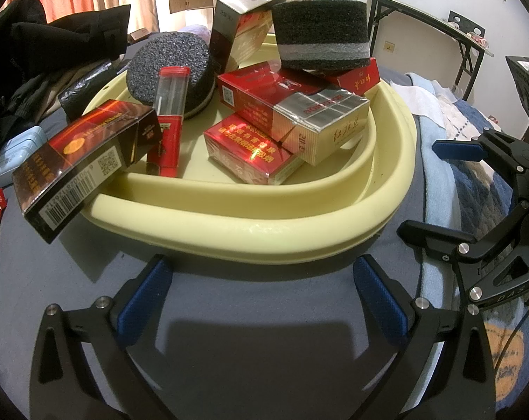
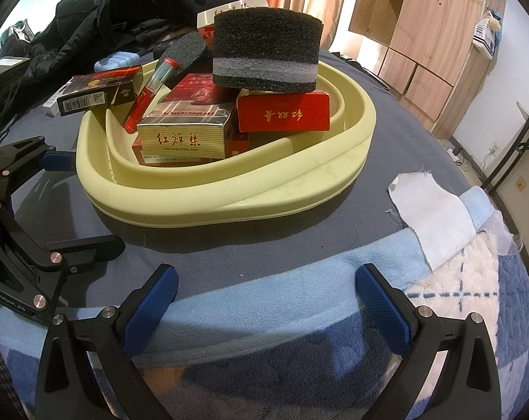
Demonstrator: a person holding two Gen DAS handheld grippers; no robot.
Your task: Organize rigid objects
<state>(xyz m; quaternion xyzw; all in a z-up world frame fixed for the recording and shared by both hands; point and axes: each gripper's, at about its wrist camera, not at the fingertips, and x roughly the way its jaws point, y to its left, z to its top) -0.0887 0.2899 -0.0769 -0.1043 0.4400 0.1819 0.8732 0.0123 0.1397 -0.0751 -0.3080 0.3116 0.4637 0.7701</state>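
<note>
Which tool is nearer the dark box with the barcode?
Left. The left tool sits open at the basin's near rim, with the dark box just ahead to its left. The right tool is open, off to the side.

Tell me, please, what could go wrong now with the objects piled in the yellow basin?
1. The dark box lies on the yellow basin rim, partly overhanging; a nudge could tip it onto the bed.
2. The striped sponge sits high on the red box and may roll off if the pile shifts.
3. The red tube leans, so it may slide.
Both tools are open and empty.
</note>
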